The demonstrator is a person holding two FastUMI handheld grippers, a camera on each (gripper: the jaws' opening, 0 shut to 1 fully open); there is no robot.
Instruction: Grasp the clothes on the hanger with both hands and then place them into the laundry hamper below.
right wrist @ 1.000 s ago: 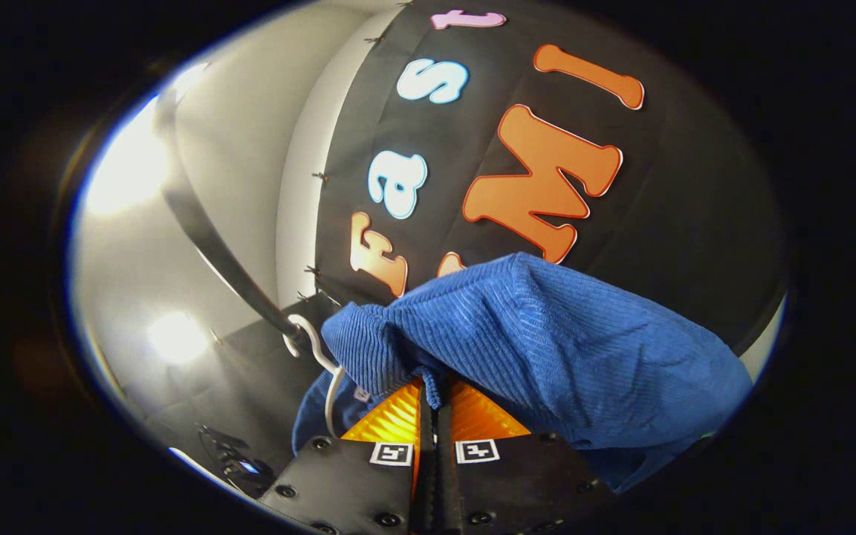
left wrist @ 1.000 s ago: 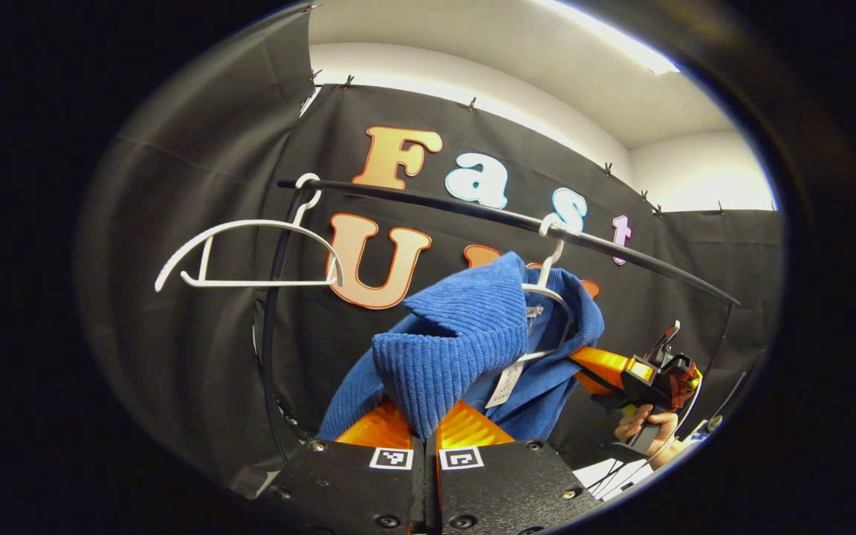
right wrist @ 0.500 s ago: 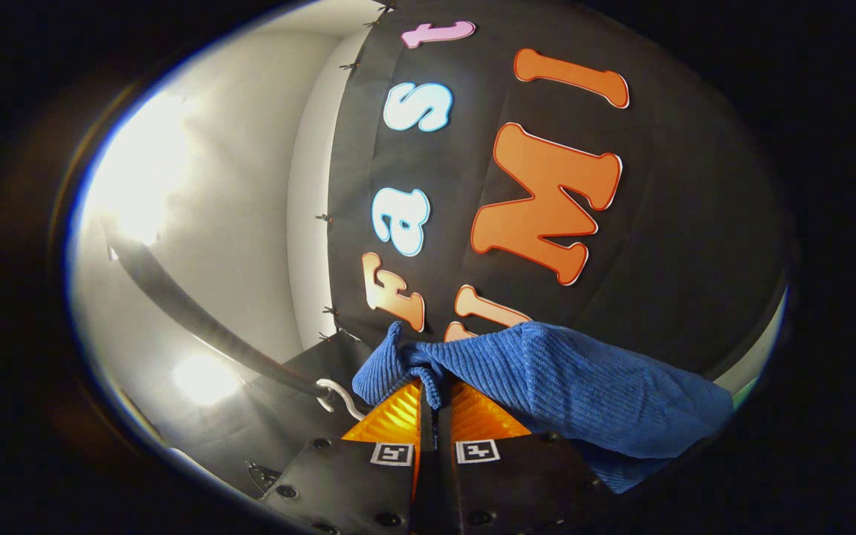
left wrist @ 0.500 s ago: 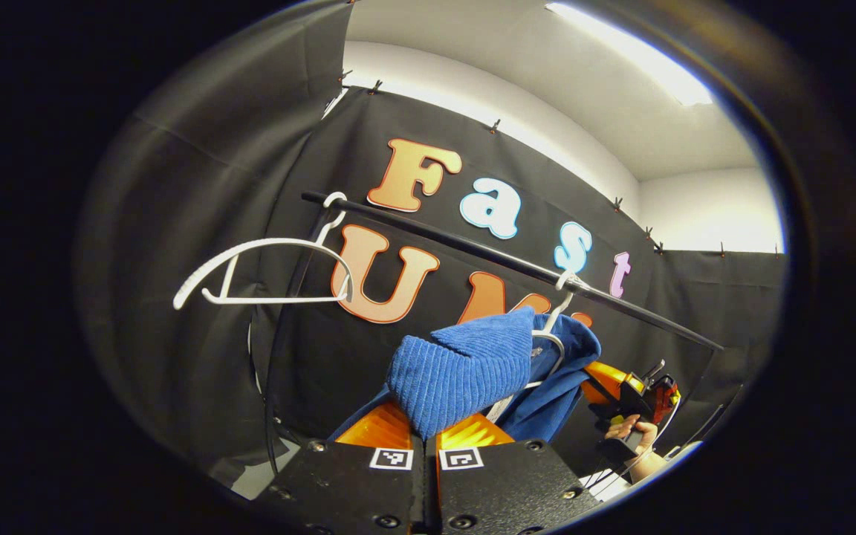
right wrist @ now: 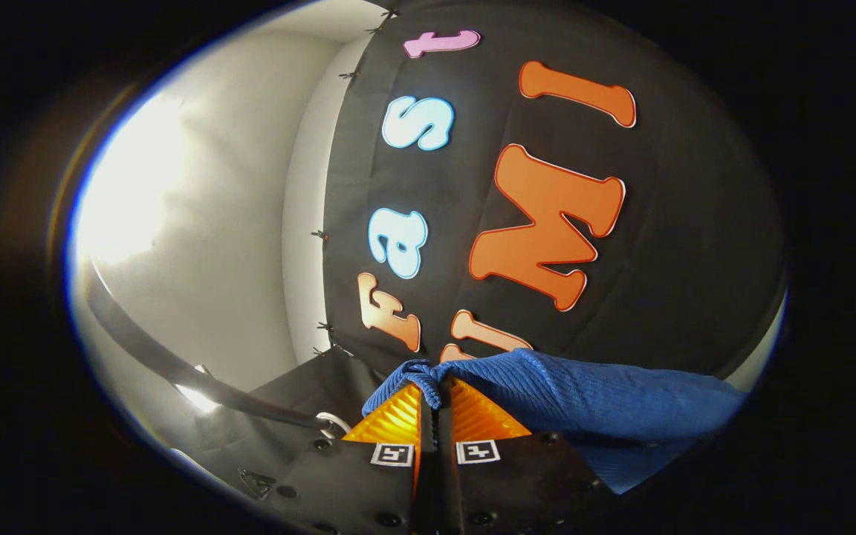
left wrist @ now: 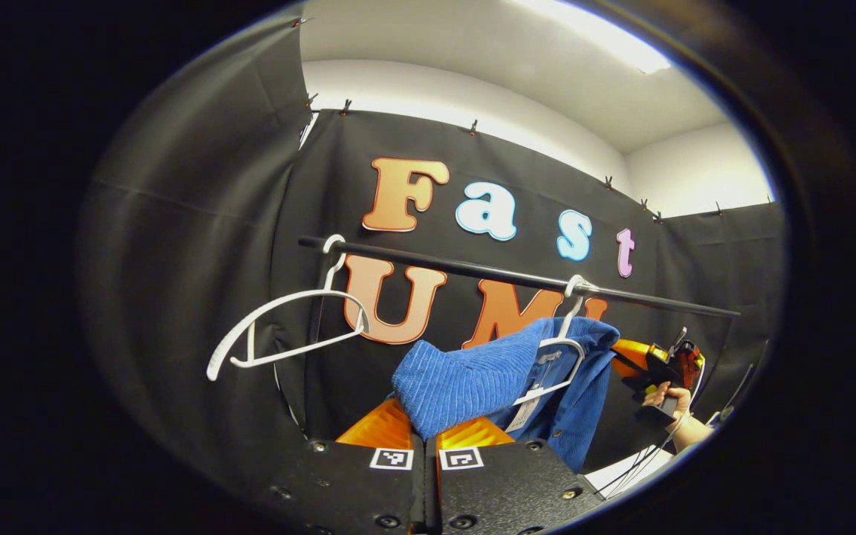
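Note:
A blue ribbed garment point(left wrist: 472, 379) hangs from a white hanger point(left wrist: 562, 342) on the black rail point(left wrist: 502, 276). My left gripper point(left wrist: 428, 432) is shut on a fold of its near shoulder. In the right gripper view, my right gripper point(right wrist: 434, 405) is shut on another edge of the same blue garment point(right wrist: 606, 401), which spreads off to the right. The right gripper point(left wrist: 655, 364) also shows in the left gripper view, beyond the garment, held by a hand point(left wrist: 669, 397). A paper tag point(left wrist: 521, 416) dangles inside the collar.
A second, bare white hanger point(left wrist: 287, 327) hangs tilted at the rail's left end. The rail point(right wrist: 175, 364) and a white hanger's hook point(right wrist: 333, 422) show at the lower left of the right gripper view. A ceiling light point(left wrist: 599, 33) glows overhead.
Both grippers have dropped and pulled back with the cloth in their grip. The garment sits lower in both views and is stretched flatter. The bare hanger has swung to a tilt.

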